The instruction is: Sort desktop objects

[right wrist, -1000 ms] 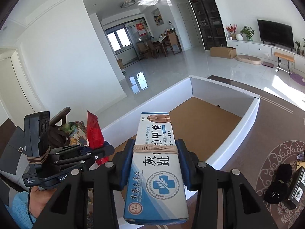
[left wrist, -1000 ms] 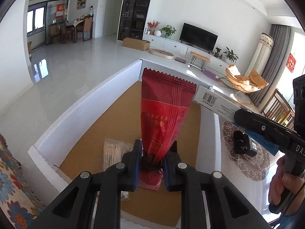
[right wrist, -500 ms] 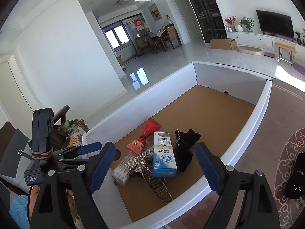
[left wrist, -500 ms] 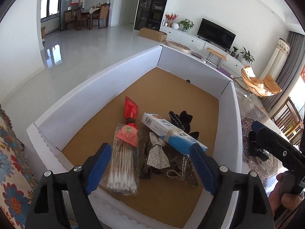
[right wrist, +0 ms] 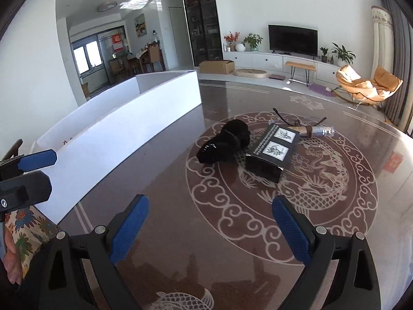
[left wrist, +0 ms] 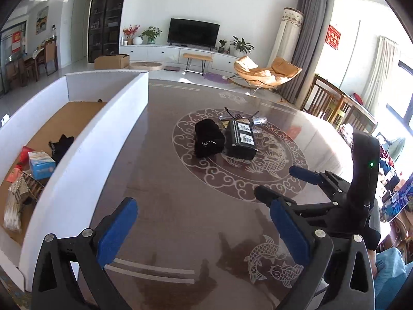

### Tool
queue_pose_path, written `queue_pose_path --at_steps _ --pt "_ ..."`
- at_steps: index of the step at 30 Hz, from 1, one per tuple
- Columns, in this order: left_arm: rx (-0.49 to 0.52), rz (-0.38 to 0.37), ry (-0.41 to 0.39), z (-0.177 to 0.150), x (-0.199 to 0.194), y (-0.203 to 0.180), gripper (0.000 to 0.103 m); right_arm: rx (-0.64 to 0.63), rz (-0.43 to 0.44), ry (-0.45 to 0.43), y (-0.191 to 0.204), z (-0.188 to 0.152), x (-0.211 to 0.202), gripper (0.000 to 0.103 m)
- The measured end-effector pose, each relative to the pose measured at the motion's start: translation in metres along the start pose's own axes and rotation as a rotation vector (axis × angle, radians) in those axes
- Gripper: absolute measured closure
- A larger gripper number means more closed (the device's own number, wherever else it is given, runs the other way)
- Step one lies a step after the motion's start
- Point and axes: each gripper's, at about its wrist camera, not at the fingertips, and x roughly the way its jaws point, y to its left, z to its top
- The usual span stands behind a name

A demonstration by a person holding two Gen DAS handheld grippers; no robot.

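Note:
My left gripper [left wrist: 201,206] hangs over the dark patterned table [left wrist: 167,180], its jaws opening wide with nothing between them. My right gripper [right wrist: 209,204] does the same, also bare. Ahead of both lie a black cloth bundle [right wrist: 224,146], a black box [right wrist: 271,155] with two white pictures and a silver foil tube [right wrist: 320,130]. In the left wrist view the bundle [left wrist: 207,139] and the black box [left wrist: 241,139] touch. The white sorting box [left wrist: 85,160] on the left holds a blue-white carton [left wrist: 41,164], a red packet [left wrist: 24,152], a black item [left wrist: 60,144] and a rhinestone bow [left wrist: 22,188].
The white box's long wall [right wrist: 116,139] runs along the table's left side. A floral cushion [right wrist: 28,232] and a hand [right wrist: 10,258] sit at the lower left. Wooden chairs [left wrist: 333,103] stand past the table's right edge. The right gripper [left wrist: 286,186] shows beside my left.
Both grippers let go over the white box: the red packet and the blue-white carton now lie inside it. Both then swung right, out over the table, jaws wide.

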Motion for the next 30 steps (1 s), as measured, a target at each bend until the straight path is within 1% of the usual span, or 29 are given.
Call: queue_pose_path --at_steps 3,5,7,9,11,14,16,18,21,22,25,30 --pt "0.052 -0.004 0.090 -0.020 0.037 -0.019 0.000 0.035 -0.089 0.037 -0.036 -0.026 -0.010 0.006" --pt "0.058 0.008 0.133 -0.032 0.056 -0.024 0.000 0.052 -0.142 0.052 -0.051 -0.040 -0.016 0.006" --pt "0.044 0.017 0.162 -0.041 0.069 -0.023 0.000 0.063 -0.165 0.062 -0.060 -0.055 -0.022 0.006" --pt "0.030 0.017 0.174 -0.046 0.074 -0.019 0.000 0.065 -0.174 0.081 -0.064 -0.063 -0.022 0.006" --pt "0.037 0.027 0.158 -0.049 0.074 -0.018 0.000 0.065 -0.177 0.102 -0.064 -0.067 -0.020 0.006" --pt "0.040 0.038 0.156 -0.052 0.075 -0.018 0.000 0.074 -0.182 0.096 -0.063 -0.065 -0.020 0.006" --pt "0.054 0.051 0.148 -0.054 0.074 -0.021 0.000 0.084 -0.192 0.111 -0.061 -0.064 -0.015 0.006" --pt "0.085 0.078 0.140 -0.057 0.075 -0.025 0.000 0.081 -0.219 0.137 -0.059 -0.064 -0.009 0.006" --pt "0.133 0.125 0.133 -0.061 0.076 -0.032 0.000 0.093 -0.221 0.141 -0.062 -0.064 -0.008 0.006" --pt "0.128 0.123 0.127 -0.062 0.075 -0.032 0.000 0.102 -0.223 0.142 -0.064 -0.065 -0.009 0.004" --pt "0.126 0.124 0.120 -0.062 0.074 -0.032 0.000 0.123 -0.233 0.144 -0.067 -0.065 -0.009 0.003" --pt "0.131 0.118 0.090 -0.065 0.072 -0.031 0.000 0.106 -0.242 0.170 -0.064 -0.065 -0.004 0.003"
